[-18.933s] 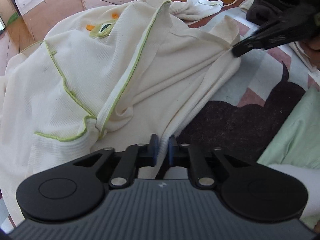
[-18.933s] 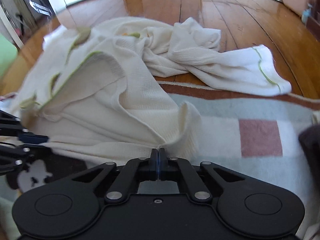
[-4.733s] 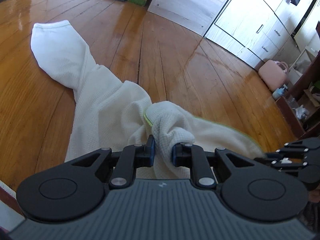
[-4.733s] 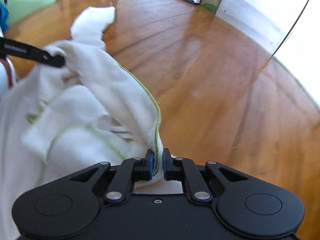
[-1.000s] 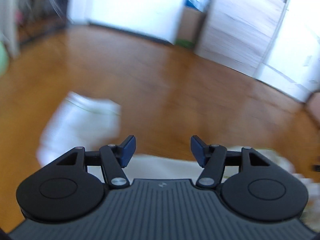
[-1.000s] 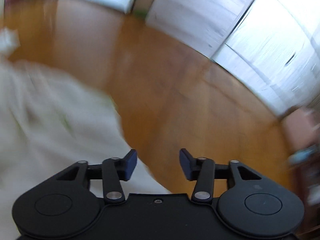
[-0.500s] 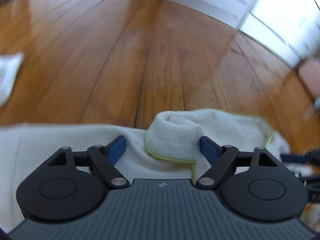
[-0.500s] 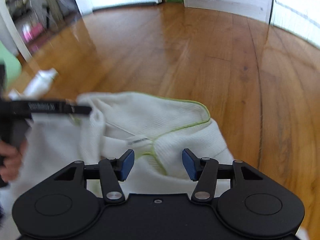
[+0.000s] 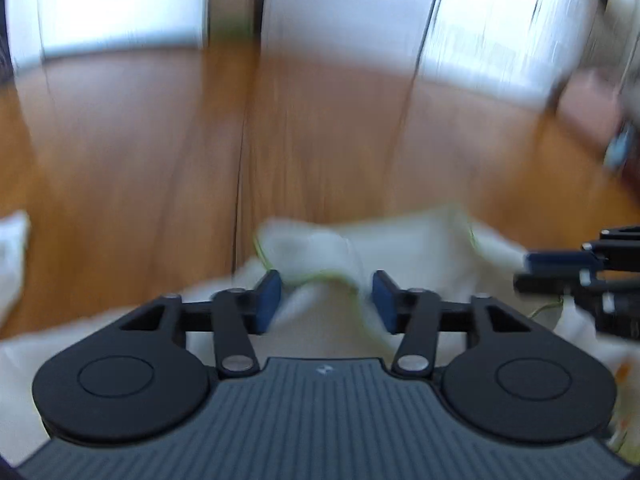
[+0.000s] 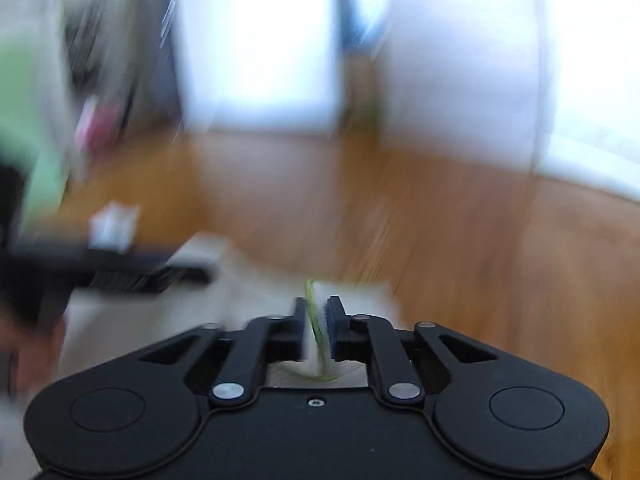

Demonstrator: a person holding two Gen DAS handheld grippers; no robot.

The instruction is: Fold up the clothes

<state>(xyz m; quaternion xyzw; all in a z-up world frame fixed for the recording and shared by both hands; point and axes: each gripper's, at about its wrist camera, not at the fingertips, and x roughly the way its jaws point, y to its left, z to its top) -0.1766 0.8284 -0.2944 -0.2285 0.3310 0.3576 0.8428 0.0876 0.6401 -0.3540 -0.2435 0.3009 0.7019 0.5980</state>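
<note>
Scene: Both wrist views are smeared by motion; a white garment (image 9: 400,248) with lime-green piping lies on a wooden floor (image 9: 320,140), seen from just above it.

Garment: It is spread on the boards directly under both tools, its green-edged top fold bunched up at the far side; in the right wrist view the same cloth (image 10: 248,280) shows as a pale blur running left from the jaws.

Left gripper (image 9: 326,300): Its blue pads stand about half apart, having just eased a little wider. A raised, green-trimmed fold of the garment sits between them, and blur hides whether either pad touches it; no pinch is visible.

Right gripper (image 10: 318,324): Its jaws have just drawn in to a narrow gap and are pressed against a thin, upright, green-edged strip of the garment, which stands between the pads and curls down behind them.

Right gripper, from the left wrist view (image 9: 576,268): It juts in at the garment's right edge, its fingers lying side-on at the cloth.

Left gripper, from the right wrist view (image 10: 132,268): A dark blurred bar over the garment's left part, with a person's hand (image 10: 36,344) behind it.

Also near the garment: A separate white patch (image 10: 114,226) on the floor beyond its left side, too blurred to identify.
</note>
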